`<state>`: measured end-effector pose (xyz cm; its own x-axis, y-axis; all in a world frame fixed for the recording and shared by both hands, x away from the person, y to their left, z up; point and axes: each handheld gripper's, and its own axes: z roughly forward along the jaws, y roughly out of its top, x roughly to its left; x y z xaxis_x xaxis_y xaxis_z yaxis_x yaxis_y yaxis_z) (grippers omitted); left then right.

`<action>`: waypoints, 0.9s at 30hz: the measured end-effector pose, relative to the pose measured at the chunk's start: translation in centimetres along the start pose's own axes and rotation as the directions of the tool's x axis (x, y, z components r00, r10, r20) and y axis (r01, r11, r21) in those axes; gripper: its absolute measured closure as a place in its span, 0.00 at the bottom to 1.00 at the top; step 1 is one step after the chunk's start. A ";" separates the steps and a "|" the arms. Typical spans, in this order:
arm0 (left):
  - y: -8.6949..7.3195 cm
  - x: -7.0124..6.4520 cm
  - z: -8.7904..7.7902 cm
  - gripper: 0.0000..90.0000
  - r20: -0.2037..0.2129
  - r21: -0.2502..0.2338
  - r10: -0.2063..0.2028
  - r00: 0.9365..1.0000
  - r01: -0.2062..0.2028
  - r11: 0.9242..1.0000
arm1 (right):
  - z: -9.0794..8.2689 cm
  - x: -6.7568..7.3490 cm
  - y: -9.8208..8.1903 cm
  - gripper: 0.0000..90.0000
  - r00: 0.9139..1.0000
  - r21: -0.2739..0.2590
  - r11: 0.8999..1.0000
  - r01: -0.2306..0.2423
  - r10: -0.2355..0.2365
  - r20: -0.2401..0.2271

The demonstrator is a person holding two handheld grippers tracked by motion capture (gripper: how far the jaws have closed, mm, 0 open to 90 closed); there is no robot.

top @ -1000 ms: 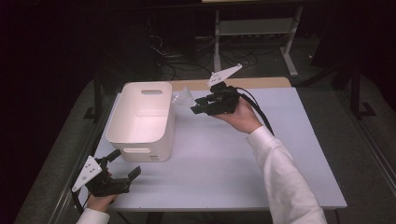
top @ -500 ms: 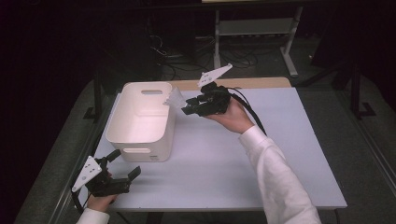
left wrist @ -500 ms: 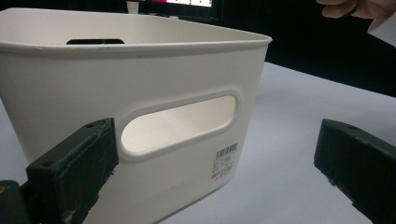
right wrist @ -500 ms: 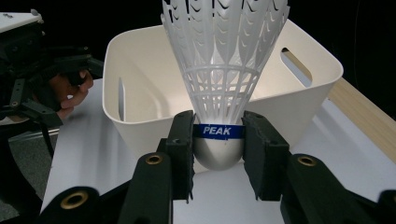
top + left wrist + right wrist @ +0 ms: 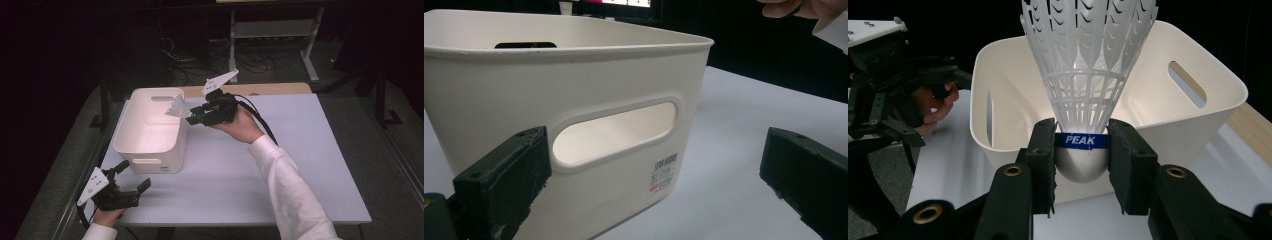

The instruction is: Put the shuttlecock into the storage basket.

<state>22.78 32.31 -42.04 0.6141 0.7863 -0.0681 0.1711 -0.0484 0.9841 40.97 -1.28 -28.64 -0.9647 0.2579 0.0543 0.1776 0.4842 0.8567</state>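
One shuttlecock (image 5: 1083, 90), clamped at its cork, skirt toward white bin (image 5: 150, 145)

Shuttlecock (image 5: 177, 107) above bin (image 5: 150, 150) rim

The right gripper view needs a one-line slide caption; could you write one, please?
Right gripper clamps a white shuttlecock by its base before the white bin.

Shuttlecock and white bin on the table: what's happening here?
A person works with a gripper in each hand. The right gripper is shut on a white plastic shuttlecock, its fingers clamping the cap at the blue band, and holds it at the rim of the white bin. The left gripper rests open on the table by the bin's near wall, holding nothing.
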 end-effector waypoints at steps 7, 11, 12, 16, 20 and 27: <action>0.0 0.0 0.0 0.00 0.001 0.000 -0.006 1.000 0.006 1.000 | 0.7 0.2 0.3 0.71 1.000 0.005 1.000 -0.001 0.001 -0.013; 0.0 0.0 0.0 0.00 -0.003 0.000 -0.006 1.000 0.006 1.000 | 1.2 0.4 0.5 0.71 1.000 0.007 1.000 0.005 -0.005 -0.024; 0.0 0.0 0.0 0.00 -0.003 0.002 -0.006 1.000 0.007 1.000 | 1.4 0.4 0.6 0.71 1.000 0.001 1.000 0.006 -0.006 -0.025; 0.0 0.0 0.0 0.00 -0.005 0.003 -0.009 1.000 0.009 1.000 | 2.1 0.6 0.8 0.71 0.999 0.003 1.000 0.016 -0.016 -0.031; 0.0 0.0 0.0 0.00 -0.007 -0.001 -0.012 1.000 0.012 1.000 | 2.4 0.8 0.9 0.71 0.999 0.007 1.000 0.005 -0.005 -0.040; 0.0 0.0 0.0 0.00 -0.009 0.000 -0.009 1.000 0.009 1.000 | 3.4 1.1 1.0 0.71 0.998 0.006 1.000 -0.003 0.003 -0.059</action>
<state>22.78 32.27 -42.06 0.6056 0.7921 -0.0757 0.1765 -0.0410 0.9834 40.81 2.38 -29.45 -0.9740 0.2093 0.0872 0.1813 0.4883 0.8536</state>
